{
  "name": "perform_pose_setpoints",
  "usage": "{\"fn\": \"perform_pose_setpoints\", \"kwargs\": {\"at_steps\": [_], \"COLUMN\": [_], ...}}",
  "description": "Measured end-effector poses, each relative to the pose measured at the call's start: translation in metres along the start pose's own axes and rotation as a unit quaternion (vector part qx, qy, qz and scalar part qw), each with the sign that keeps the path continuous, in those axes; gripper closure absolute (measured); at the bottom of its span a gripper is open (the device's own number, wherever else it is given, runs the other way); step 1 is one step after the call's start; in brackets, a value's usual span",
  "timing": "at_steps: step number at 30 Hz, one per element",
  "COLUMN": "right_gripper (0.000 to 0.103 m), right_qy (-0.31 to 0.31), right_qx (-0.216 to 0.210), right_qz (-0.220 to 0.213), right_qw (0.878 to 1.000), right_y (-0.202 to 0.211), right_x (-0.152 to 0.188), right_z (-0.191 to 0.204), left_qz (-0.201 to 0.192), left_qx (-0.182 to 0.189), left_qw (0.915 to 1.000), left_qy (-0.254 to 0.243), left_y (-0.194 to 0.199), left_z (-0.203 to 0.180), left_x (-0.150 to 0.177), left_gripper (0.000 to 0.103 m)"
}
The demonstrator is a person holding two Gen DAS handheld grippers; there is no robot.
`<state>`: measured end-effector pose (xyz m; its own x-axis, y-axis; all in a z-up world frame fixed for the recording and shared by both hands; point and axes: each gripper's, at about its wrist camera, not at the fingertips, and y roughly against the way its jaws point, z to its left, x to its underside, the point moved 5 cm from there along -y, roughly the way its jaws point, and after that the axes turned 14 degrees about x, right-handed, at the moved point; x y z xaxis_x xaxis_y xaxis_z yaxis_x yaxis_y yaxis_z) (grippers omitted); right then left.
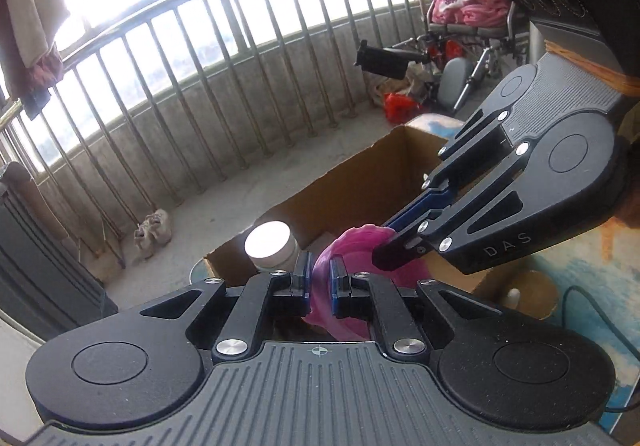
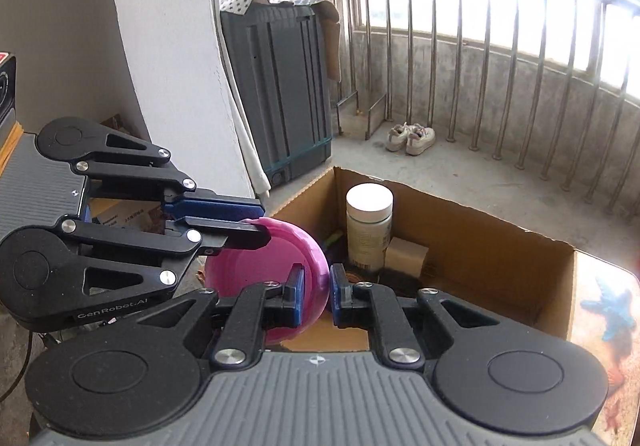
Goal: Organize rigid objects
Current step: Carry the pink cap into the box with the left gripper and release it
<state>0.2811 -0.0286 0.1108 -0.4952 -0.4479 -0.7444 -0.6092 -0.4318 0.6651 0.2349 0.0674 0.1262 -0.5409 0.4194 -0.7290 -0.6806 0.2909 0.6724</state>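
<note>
Where railing curves — shoes [image 2: 411, 138], wheelchair [image 1: 472, 30].

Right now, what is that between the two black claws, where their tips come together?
A pink bowl. The left gripper and the right gripper each pinch its rim, holding it beside the open cardboard box. The right wrist view shows it best.

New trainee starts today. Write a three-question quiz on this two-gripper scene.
1. True or false: both grippers grip the pink bowl.
2. What colour is the cap of the bottle in the cardboard box?
3. The bowl is: A) flat on the box floor B) held on its rim C) on the balcony floor.

Key: 1 true, left gripper and right gripper both pinch its rim; 2 white; 3 B.
</note>
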Motion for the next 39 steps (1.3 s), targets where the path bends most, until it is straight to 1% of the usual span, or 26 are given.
{"fn": "perform_pose_setpoints", "kwargs": {"at_steps": [2,3,5,6,8,10,11,12,13,14,16,17,18,19,20,21,22,24,26,28,30,32,33,35,36,39], "right_gripper": [0.088,0.088,0.088,0.088,0.089,0.089,0.089,0.089,0.089,0.088,0.086,0.084,0.081,0.077,0.072,0.068,0.064,0.064,0.064,0.064,0.064,0.064,0.064,0.064,0.064,0.064], "right_qy": [0.000,0.000,-0.003,0.004,0.028,0.049,0.046,0.029,0.028,0.035,0.065,0.070,0.058,0.056,0.059,0.061,0.063,0.063,0.062,0.064,0.066,0.064,0.068,0.066,0.068,0.066], "right_qx": [-0.009,-0.019,-0.032,-0.045,-0.054,-0.059,-0.069,-0.083,-0.096,-0.102,-0.103,-0.100,-0.101,-0.106,-0.103,-0.094,-0.088,-0.083,-0.086,-0.088,-0.090,-0.089,-0.089,-0.086,-0.083,-0.075], "right_qz": [0.029,0.054,0.088,0.115,0.147,0.169,0.182,0.215,0.230,0.230,0.241,0.245,0.257,0.262,0.256,0.249,0.246,0.248,0.245,0.249,0.258,0.264,0.263,0.262,0.259,0.253], "right_qw": [1.000,0.998,0.996,0.992,0.987,0.983,0.980,0.973,0.968,0.967,0.963,0.962,0.960,0.958,0.959,0.962,0.963,0.963,0.964,0.962,0.960,0.958,0.958,0.959,0.960,0.962], "right_y": [-0.033,-0.057,-0.090,-0.108,-0.133,-0.148,-0.154,-0.163,-0.166,-0.166,-0.165,-0.166,-0.169,-0.170,-0.171,-0.173,-0.173,-0.174,-0.172,-0.172,-0.175,-0.176,-0.176,-0.175,-0.174,-0.171], "right_x": [-0.011,-0.012,-0.011,-0.009,-0.002,0.011,0.017,0.021,0.022,0.021,0.020,0.020,0.017,0.016,0.013,0.012,0.011,0.012,0.013,0.016,0.018,0.020,0.021,0.022,0.022,0.019], "right_z": [-0.002,-0.004,-0.007,-0.005,0.001,0.010,0.011,0.010,0.011,0.012,0.019,0.021,0.020,0.019,0.017,0.013,0.011,0.008,0.007,0.008,0.008,0.009,0.009,0.007,0.006,0.002], "left_qz": [0.049,0.071,0.116,0.137,0.188,0.223,0.249,0.266,0.278,0.302,0.316,0.335,0.345,0.349,0.352,0.351,0.347,0.348,0.348,0.358,0.365,0.375,0.375,0.364,0.360,0.362], "left_qx": [0.010,0.016,0.023,0.025,0.030,0.044,0.057,0.056,0.057,0.066,0.059,0.058,0.062,0.065,0.062,0.059,0.046,0.042,0.052,0.067,0.070,0.077,0.077,0.059,0.056,0.054], "left_qw": [0.9988,0.9973,0.9930,0.9902,0.9805,0.9724,0.9656,0.9599,0.9537,0.9443,0.9406,0.9336,0.9299,0.9284,0.9277,0.9280,0.9298,0.9281,0.9288,0.9260,0.9232,0.9185,0.9189,0.9243,0.9257,0.9253], "left_qy": [0.004,0.005,-0.006,-0.014,-0.046,-0.054,-0.050,-0.071,-0.100,-0.113,-0.108,-0.112,-0.112,-0.108,-0.108,-0.109,-0.114,-0.126,-0.117,-0.099,-0.098,-0.099,-0.094,-0.099,-0.101,-0.099], "left_y": [-0.026,-0.038,-0.060,-0.071,-0.089,-0.098,-0.103,-0.107,-0.109,-0.114,-0.118,-0.124,-0.126,-0.126,-0.127,-0.127,-0.126,-0.124,-0.123,-0.124,-0.125,-0.124,-0.123,-0.120,-0.118,-0.113], "left_z": [0.020,0.027,0.034,0.036,0.038,0.037,0.035,0.031,0.025,0.026,0.031,0.031,0.033,0.034,0.035,0.035,0.035,0.033,0.033,0.037,0.038,0.037,0.038,0.039,0.039,0.040], "left_x": [0.004,0.007,0.015,0.020,0.033,0.046,0.054,0.058,0.060,0.062,0.063,0.064,0.065,0.065,0.067,0.067,0.067,0.069,0.071,0.075,0.078,0.081,0.082,0.081,0.081,0.084], "left_gripper": [0.095,0.095,0.095,0.095,0.096,0.096,0.096,0.095,0.096,0.096,0.096,0.096,0.096,0.096,0.095,0.095,0.093,0.093,0.093,0.093,0.094,0.094,0.094,0.094,0.094,0.094]}}
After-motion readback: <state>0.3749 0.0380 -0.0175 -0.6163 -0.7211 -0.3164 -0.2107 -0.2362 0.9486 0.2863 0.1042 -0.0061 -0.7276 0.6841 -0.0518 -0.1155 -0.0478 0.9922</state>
